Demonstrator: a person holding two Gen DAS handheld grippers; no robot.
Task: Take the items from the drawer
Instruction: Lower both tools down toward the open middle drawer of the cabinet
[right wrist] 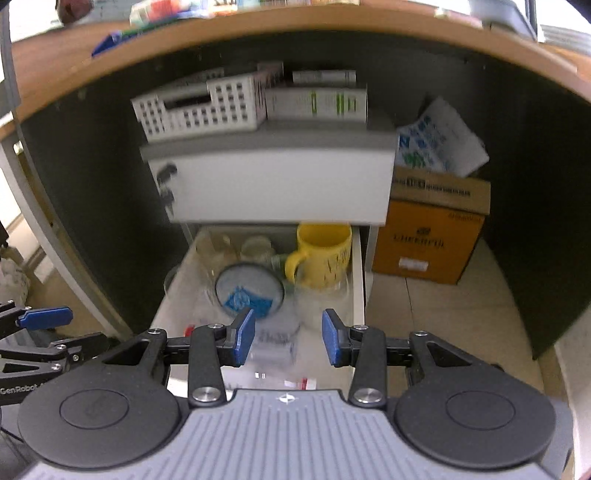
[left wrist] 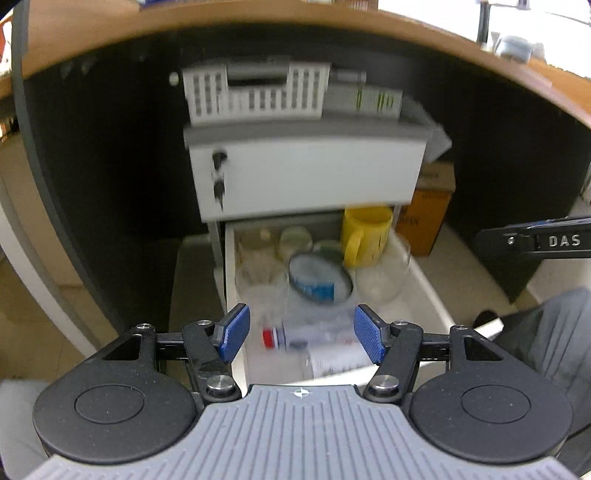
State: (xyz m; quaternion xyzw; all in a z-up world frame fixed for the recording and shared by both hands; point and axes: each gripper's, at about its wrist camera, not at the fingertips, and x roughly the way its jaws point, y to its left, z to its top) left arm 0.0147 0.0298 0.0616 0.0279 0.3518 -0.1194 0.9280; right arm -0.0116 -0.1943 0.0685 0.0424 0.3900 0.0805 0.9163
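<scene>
The lower drawer point(left wrist: 424, 291) of a white cabinet under the desk stands pulled out; it also shows in the right wrist view point(right wrist: 357, 280). Inside are a yellow mug point(left wrist: 365, 236) point(right wrist: 327, 254), a round blue-and-white lidded tin point(left wrist: 319, 278) point(right wrist: 249, 290), clear glass jars point(left wrist: 384, 277), and a clear bottle with a red cap point(left wrist: 280, 338) lying on its side. My left gripper point(left wrist: 301, 332) is open and empty above the drawer's front, over the bottle. My right gripper point(right wrist: 288, 338) is open and empty, hovering just in front of the tin.
The upper drawer front point(left wrist: 306, 177) is closed, with keys point(left wrist: 218, 177) in its lock. A white basket point(left wrist: 255, 92) and boxes sit on the cabinet top. An orange cardboard box point(right wrist: 428, 240) stands on the floor to the right. The desk top point(right wrist: 295, 33) overhangs everything.
</scene>
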